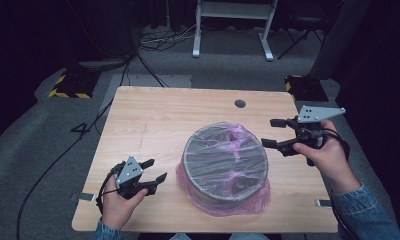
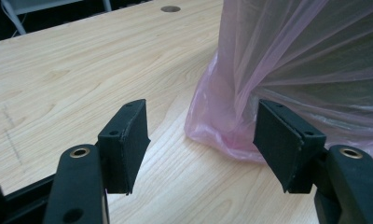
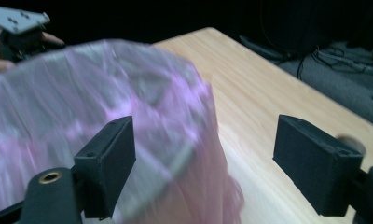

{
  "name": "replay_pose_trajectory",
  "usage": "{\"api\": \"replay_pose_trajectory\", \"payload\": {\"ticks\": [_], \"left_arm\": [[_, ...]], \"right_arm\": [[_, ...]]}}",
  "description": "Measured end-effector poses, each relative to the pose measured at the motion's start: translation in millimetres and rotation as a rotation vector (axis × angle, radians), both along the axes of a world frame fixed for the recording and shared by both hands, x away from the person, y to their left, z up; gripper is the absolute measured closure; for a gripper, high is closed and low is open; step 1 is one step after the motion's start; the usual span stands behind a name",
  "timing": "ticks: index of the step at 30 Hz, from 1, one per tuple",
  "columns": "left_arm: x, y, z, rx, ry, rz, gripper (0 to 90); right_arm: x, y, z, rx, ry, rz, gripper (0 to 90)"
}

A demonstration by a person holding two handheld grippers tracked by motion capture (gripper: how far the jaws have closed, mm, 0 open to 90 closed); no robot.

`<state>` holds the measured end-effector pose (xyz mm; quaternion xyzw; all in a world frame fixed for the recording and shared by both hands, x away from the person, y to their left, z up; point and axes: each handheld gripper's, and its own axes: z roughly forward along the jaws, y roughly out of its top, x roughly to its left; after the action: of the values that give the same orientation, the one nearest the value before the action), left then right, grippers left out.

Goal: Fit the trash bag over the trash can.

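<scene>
Round grey drum wrapped in pink plastic film (image 1: 224,167) on worktop (image 1: 153,120). Left gripper (image 1: 154,171) and right gripper (image 1: 271,133) flank it, jaws wide open, empty.

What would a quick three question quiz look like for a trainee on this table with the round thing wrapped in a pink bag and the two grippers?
1. True or false: the left gripper is clamped on the pink bag.
2. Which gripper is raised higher above the table: A the left gripper, B the right gripper?
3. Fill in: the bag is pulled over a grey, ____ shaped bin near the middle of the table.

Key
1. False. Its jaws stand open beside the bag, with nothing between them.
2. B. It is lifted beside the bin's top, also open and empty; the left gripper sits low near the bag's bottom edge.
3. Round.
</scene>
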<state>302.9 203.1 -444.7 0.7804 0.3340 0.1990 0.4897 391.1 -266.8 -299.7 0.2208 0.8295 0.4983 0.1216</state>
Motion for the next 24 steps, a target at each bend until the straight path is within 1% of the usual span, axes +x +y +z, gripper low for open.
{"api": "replay_pose_trajectory", "payload": {"ticks": [3,5,7,8,11,12,14,19,23,24], "left_arm": [[-2.8,3.4,-0.6,-0.006,0.003,0.011,35.3],[-3.8,5.1,-1.1,-0.013,0.004,0.017,35.3],[-3.3,6.6,-1.6,-0.015,-0.005,0.024,35.5],[-3.0,6.9,-1.8,-0.017,-0.004,0.023,35.5],[-2.1,6.1,-2.3,-0.021,0.003,0.019,35.4],[-1.2,6.2,-2.5,-0.015,0.001,0.013,35.3],[0.1,5.3,-3.6,-0.016,0.004,0.006,35.0],[2.7,3.9,-5.2,-0.013,0.008,-0.004,34.9],[4.2,1.6,-4.7,-0.019,0.010,-0.010,34.9],[5.0,1.2,-4.5,-0.014,0.006,-0.013,34.9]], "right_arm": [[2.5,20.1,9.8,0.004,-0.010,0.015,20.5],[4.7,34.5,14.3,-0.008,-0.001,0.013,20.6],[7.3,48.2,17.8,-0.009,0.019,-0.009,20.8],[8.3,55.2,19.1,-0.004,0.020,-0.014,20.7],[10.2,76.1,21.6,0.000,0.002,0.005,20.4],[11.1,82.4,21.4,0.002,0.000,0.014,20.1],[12.4,94.2,19.8,-0.002,0.001,0.028,19.5],[12.6,120.4,11.4,-0.031,-0.009,0.063,19.4],[10.7,135.8,2.4,-0.030,0.009,0.081,18.8],[10.2,138.9,0.3,-0.033,0.013,0.083,18.8]]}}
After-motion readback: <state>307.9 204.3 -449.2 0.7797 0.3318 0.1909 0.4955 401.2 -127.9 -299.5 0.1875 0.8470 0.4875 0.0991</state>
